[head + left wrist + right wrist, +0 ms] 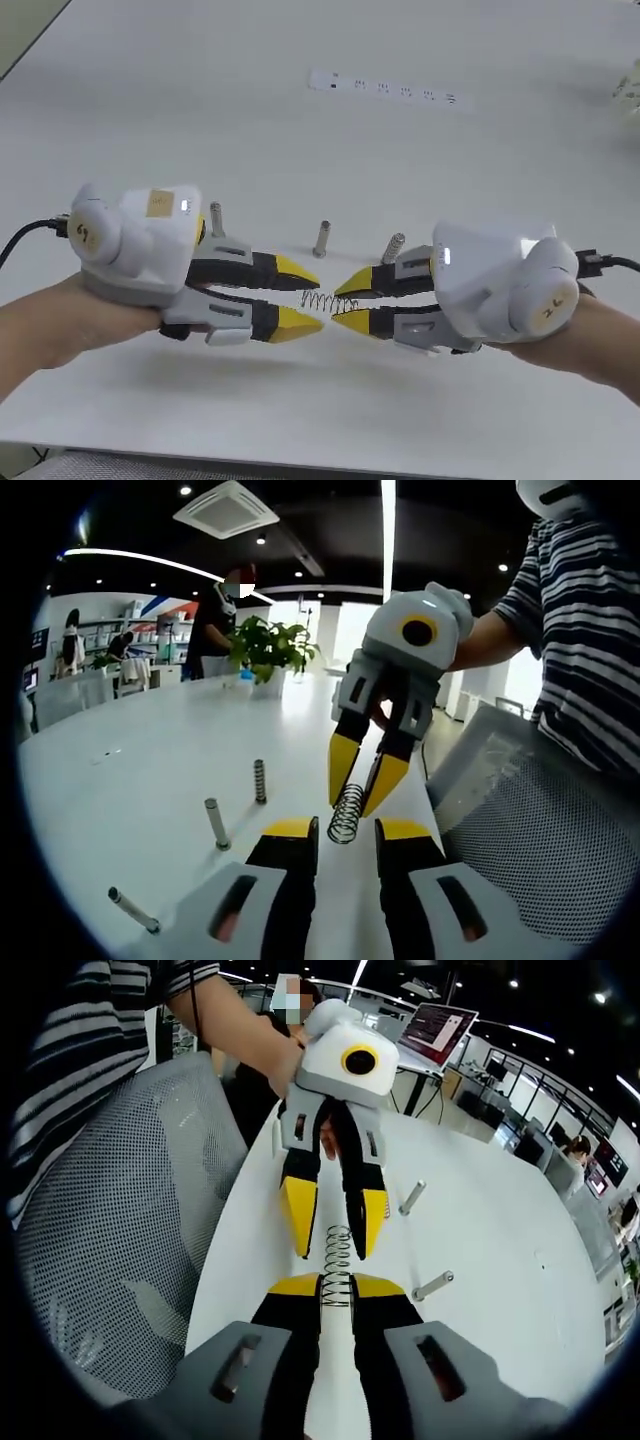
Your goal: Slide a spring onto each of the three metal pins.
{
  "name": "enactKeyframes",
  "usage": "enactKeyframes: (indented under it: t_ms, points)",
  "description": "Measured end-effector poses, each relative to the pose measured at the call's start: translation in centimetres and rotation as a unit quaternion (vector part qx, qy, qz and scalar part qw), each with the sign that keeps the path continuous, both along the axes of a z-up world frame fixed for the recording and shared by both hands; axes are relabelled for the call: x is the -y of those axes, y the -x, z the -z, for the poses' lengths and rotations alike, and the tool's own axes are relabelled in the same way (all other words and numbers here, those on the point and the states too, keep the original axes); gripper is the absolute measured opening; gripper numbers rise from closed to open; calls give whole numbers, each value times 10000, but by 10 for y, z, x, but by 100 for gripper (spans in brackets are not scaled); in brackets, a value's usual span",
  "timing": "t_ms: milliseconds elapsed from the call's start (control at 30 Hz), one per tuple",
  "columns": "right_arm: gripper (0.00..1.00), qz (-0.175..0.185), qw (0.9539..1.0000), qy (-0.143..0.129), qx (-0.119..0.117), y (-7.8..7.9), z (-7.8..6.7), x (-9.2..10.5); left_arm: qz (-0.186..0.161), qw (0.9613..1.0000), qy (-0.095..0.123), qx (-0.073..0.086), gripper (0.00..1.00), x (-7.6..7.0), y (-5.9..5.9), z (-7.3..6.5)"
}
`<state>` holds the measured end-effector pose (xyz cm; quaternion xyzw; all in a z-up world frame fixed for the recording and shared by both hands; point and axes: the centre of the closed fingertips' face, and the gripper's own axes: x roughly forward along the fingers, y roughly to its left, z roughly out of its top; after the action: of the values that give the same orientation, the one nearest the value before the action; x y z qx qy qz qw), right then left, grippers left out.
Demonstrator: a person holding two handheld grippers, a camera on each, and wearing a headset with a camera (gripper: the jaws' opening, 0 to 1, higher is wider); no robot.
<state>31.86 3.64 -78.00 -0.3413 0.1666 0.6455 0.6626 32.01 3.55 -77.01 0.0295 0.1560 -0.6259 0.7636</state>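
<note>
No writing reads clearly from here. The left gripper (320, 300) has a yellow disc (83, 232) on its round near end with dark marks, perhaps digits, too blurred to tell; the right gripper (334, 305) bears a similar yellow disc (548, 306), equally unreadable.

Open-plan office: a long white table (300, 40) carries a white power strip (381, 88), the sort of fitting found at shared desks. Overhead, a dark ceiling holds recessed spotlights, a bright linear light (388, 520) and a square air-conditioning cassette (225, 508). A potted plant (268, 650) stands at the table's far end, with people (215, 620) on their feet in the bright space beyond. A grey mesh office chair (120, 1220) sits at the table's edge, an open laptop (437, 1032) stands further along, and more desks with monitors (607, 1160) stretch away, a person (578, 1146) seated among them
</note>
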Motion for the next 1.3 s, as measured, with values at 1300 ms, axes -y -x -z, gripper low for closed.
enactKeyframes:
  t_ms: [1300]
  points:
    - [13,23,9998,-2,-188,7,-2,-2,172,9998,13,-19,8,4,7,-2]
